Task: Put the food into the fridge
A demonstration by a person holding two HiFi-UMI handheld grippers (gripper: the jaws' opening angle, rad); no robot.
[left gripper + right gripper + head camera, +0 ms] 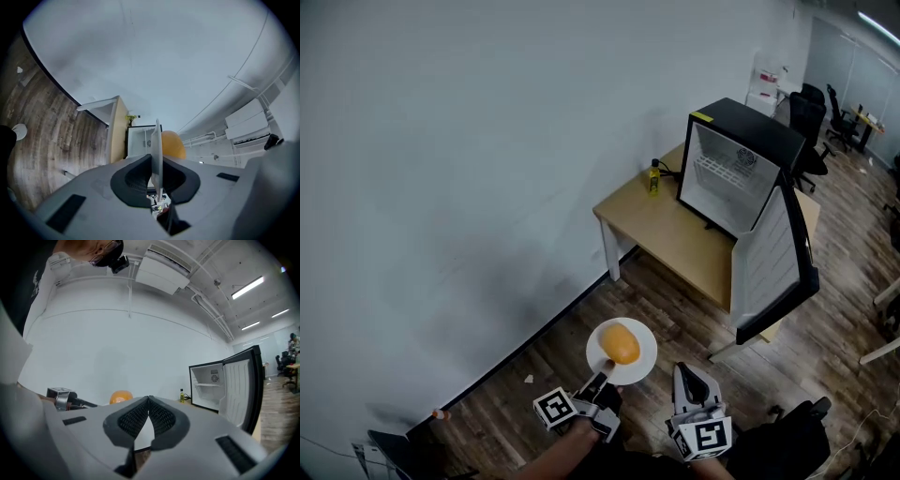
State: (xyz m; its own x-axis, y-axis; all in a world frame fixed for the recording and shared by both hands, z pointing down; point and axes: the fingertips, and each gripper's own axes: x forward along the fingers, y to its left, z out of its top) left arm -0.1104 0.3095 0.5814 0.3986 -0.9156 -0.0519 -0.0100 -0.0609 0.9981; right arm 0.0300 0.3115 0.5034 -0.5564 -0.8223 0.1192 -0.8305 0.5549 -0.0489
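Observation:
My left gripper (602, 378) is shut on the near rim of a white plate (643, 360), held above the wooden floor. An orange bun-like food (622, 344) lies on the plate. In the left gripper view the plate (156, 145) stands edge-on between the jaws, with the food (172, 144) behind it. My right gripper (684, 379) hovers just right of the plate, jaws shut with nothing between them; in its own view they meet at the tips (149, 398) and the food (121, 396) shows at the left. The small black fridge (741, 169) stands on a table (675, 234), its door (773, 267) swung open.
A small yellow bottle (653, 177) stands on the table left of the fridge. A white wall runs along the left. Office chairs (811, 117) and desks stand at the far right. Wooden floor lies between me and the table.

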